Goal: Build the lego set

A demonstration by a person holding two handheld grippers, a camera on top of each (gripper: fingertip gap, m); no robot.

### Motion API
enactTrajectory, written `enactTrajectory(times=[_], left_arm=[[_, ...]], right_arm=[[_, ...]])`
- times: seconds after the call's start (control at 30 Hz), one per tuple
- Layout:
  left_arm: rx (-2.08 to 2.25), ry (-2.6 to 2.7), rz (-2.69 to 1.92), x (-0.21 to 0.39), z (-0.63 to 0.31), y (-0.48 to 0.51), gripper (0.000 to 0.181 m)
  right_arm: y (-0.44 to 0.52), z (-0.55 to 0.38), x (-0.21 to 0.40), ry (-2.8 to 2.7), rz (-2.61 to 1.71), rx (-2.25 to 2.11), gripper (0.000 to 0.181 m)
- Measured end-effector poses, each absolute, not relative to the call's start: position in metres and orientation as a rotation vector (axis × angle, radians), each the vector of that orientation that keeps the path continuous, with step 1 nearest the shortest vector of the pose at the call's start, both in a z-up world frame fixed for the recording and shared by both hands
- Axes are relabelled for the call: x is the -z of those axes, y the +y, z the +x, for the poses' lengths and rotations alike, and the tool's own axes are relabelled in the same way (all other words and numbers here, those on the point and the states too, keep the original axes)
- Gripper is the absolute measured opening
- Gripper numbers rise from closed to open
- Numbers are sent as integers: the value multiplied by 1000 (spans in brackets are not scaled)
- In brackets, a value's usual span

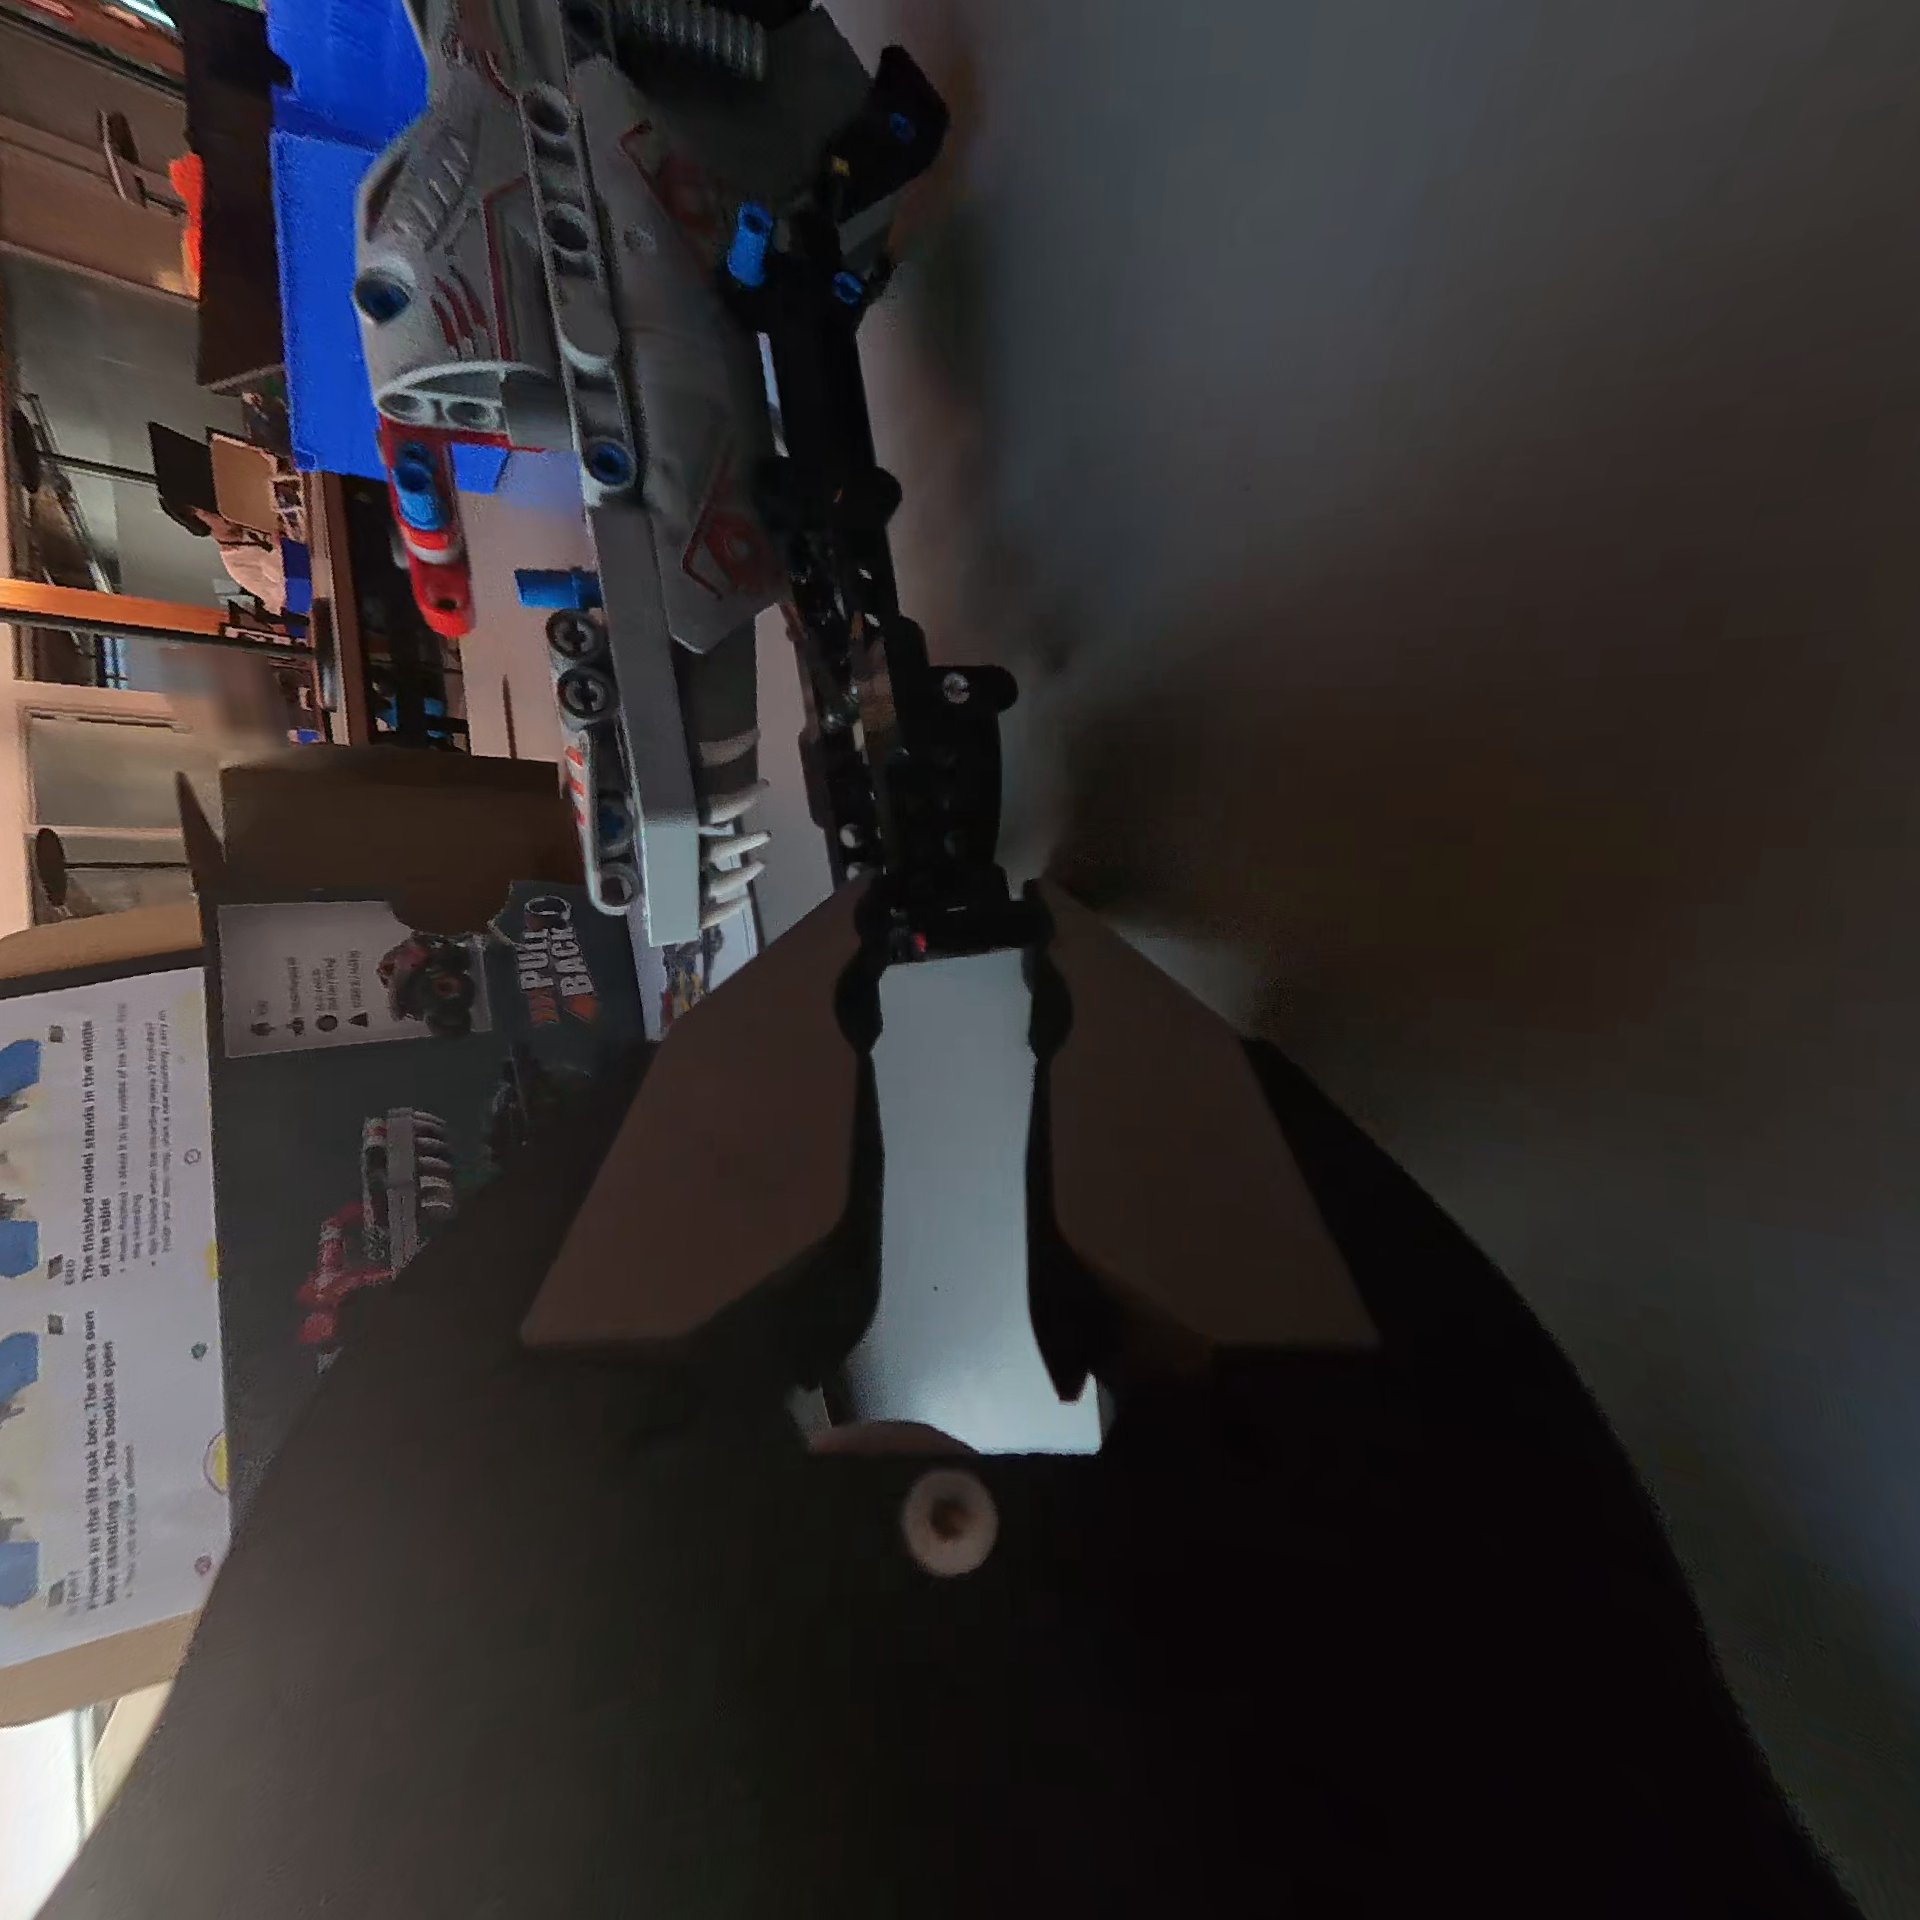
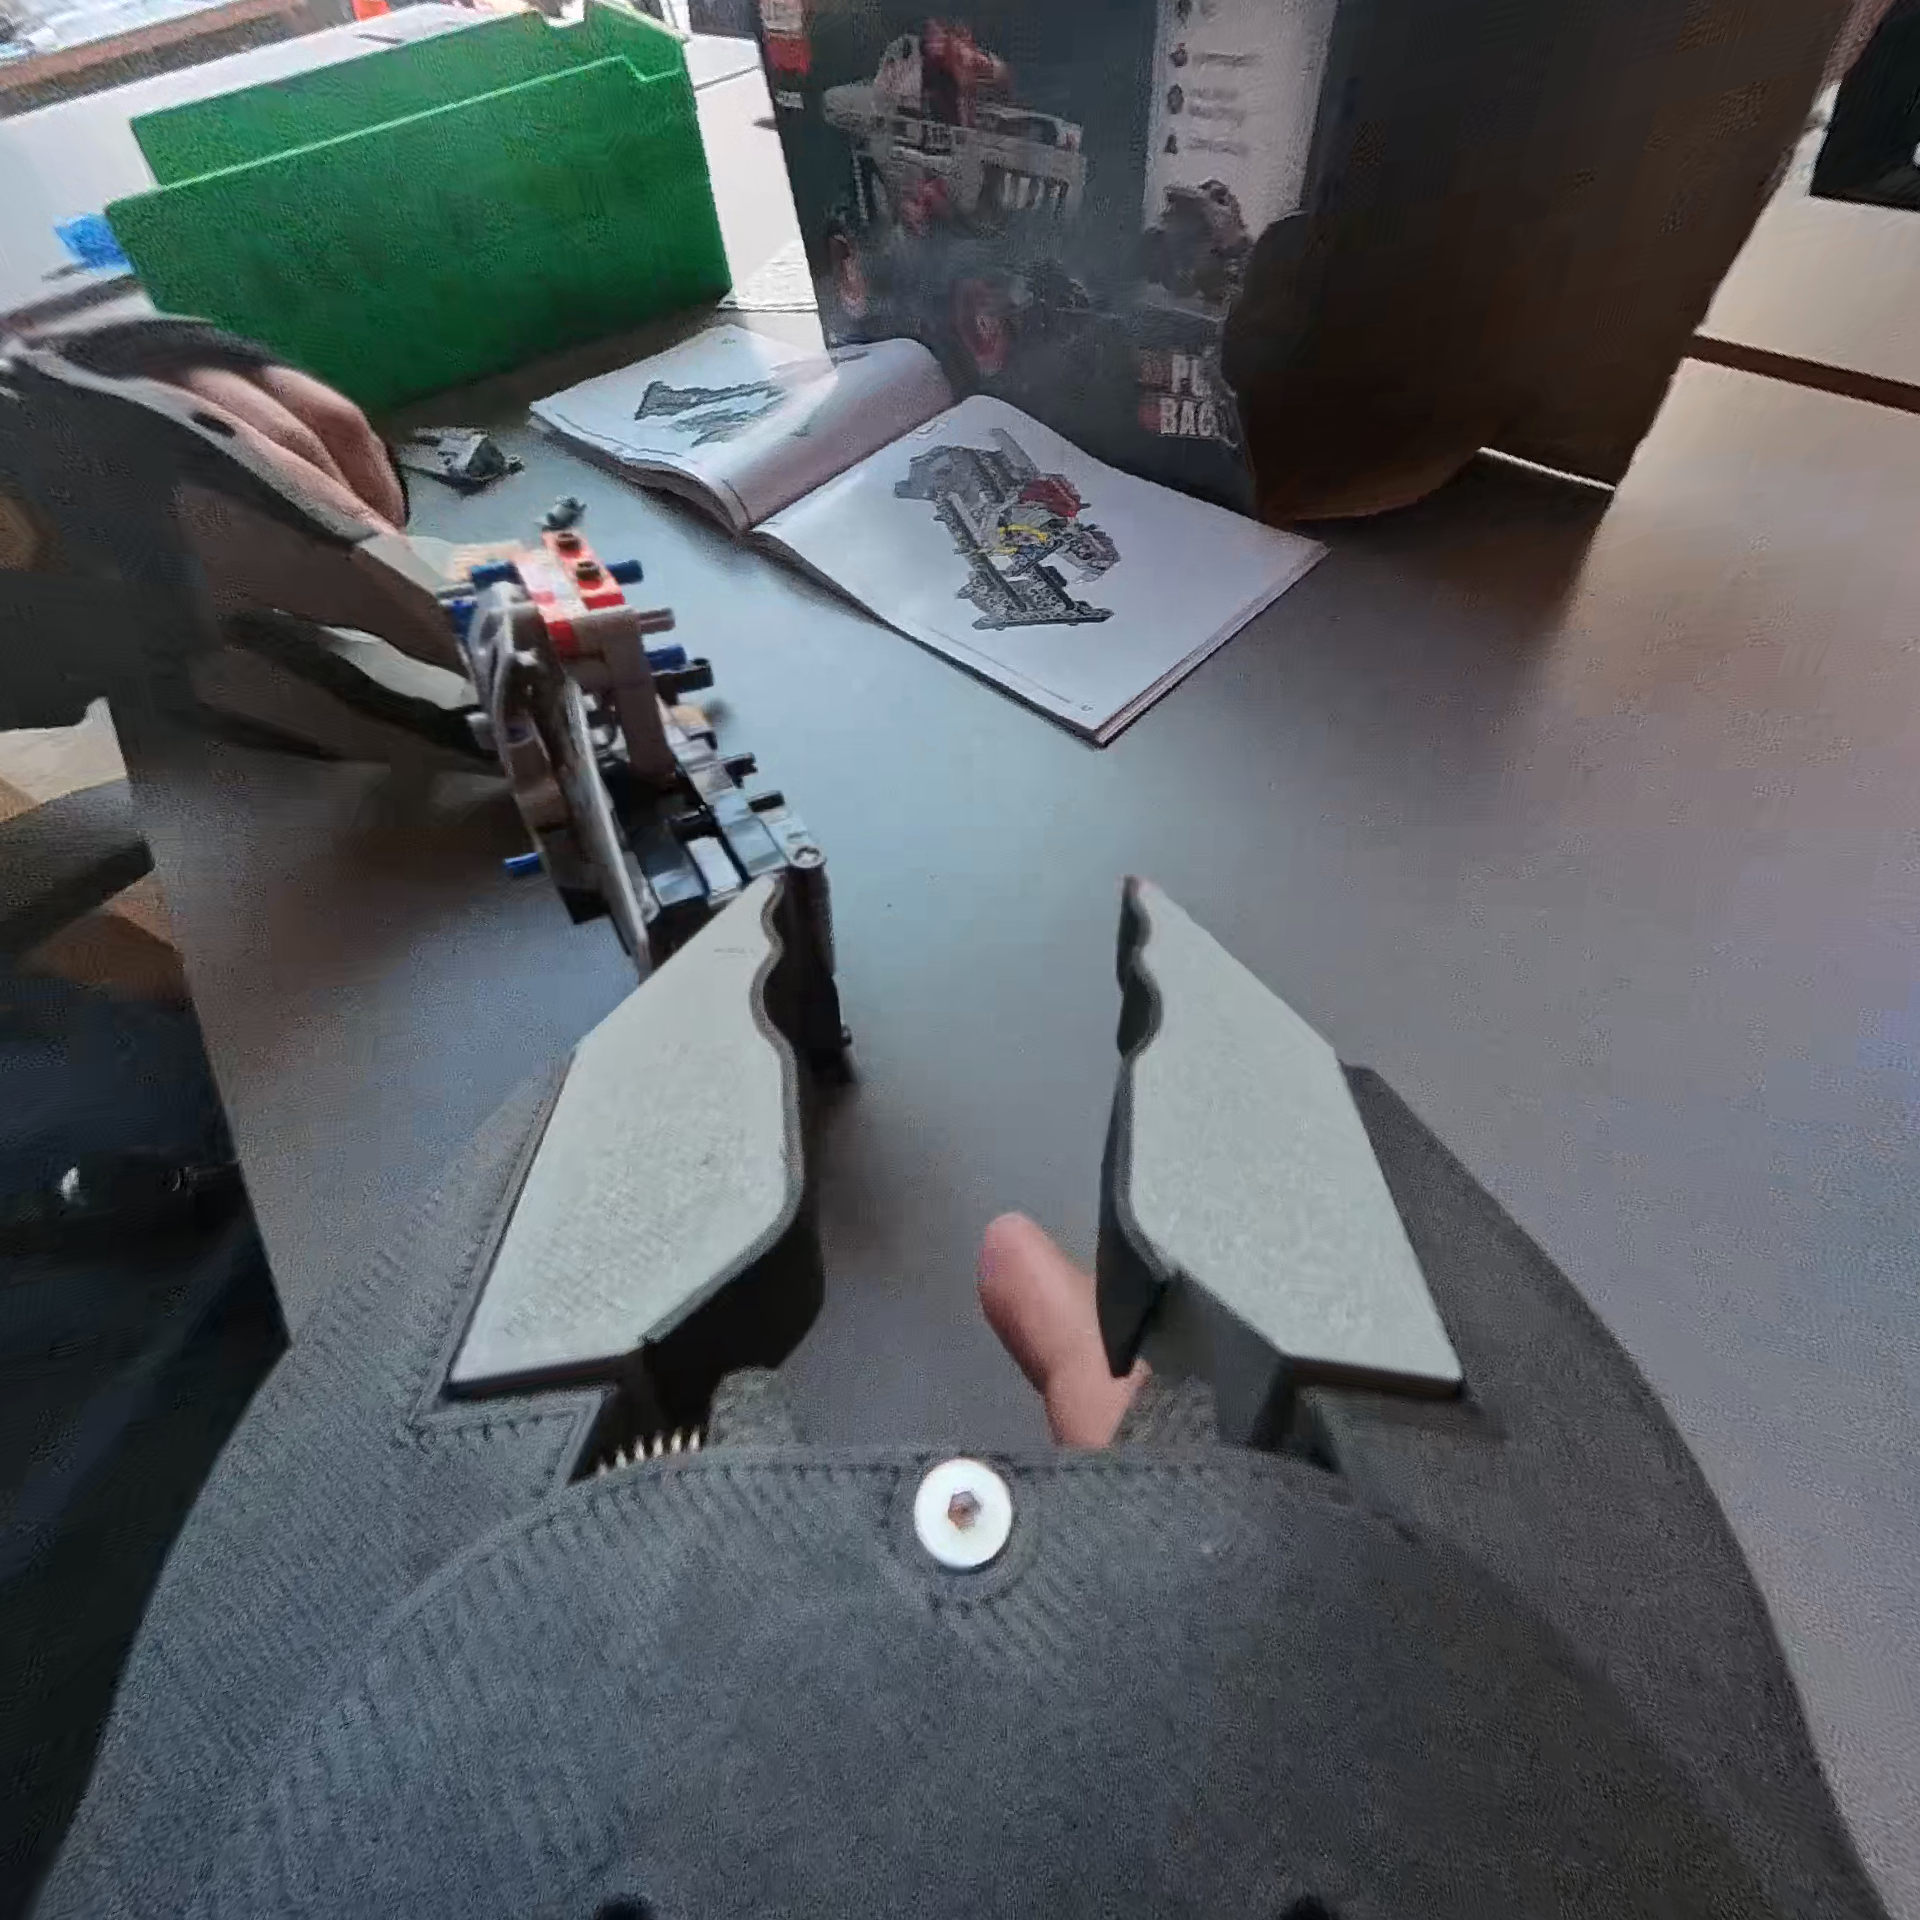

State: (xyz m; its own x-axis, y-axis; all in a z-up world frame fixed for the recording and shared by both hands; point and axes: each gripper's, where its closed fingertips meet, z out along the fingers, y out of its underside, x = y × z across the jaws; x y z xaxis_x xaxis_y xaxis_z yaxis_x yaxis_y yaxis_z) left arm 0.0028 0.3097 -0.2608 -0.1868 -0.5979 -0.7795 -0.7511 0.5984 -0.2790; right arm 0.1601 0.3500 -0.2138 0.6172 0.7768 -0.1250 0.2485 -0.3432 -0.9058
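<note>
Left view rolled sideways, close; both share model [image 1: 665,436].

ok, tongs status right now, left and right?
Left tongs: closed on the black end of the lego model.
Right tongs: open, empty; the model's black end sits beside one finger.

Dark table [image 2: 1455,831], open booklet [image 2: 935,520]

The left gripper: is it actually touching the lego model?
Touching. In the left wrist view, the left gripper has its fingertips closed on the black end of the lego model, no gap showing.
</note>
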Motion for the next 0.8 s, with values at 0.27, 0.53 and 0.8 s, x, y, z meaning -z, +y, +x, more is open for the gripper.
enactTrajectory(times=[0.27, 0.53, 0.8], left_arm=[[-23, 1841, -1233, 260, -3, 297, 27], [160, 1780, -1397, 261, -5, 290, 30], [73, 1787, -1364, 260, 34, 292, 34]], right_arm=[[322, 178, 213, -945, -1799, -678, 67], [295, 131, 228, -1204, -1737, -722, 78], [352, 158, 264, -1338, -1829, -290, 65]])
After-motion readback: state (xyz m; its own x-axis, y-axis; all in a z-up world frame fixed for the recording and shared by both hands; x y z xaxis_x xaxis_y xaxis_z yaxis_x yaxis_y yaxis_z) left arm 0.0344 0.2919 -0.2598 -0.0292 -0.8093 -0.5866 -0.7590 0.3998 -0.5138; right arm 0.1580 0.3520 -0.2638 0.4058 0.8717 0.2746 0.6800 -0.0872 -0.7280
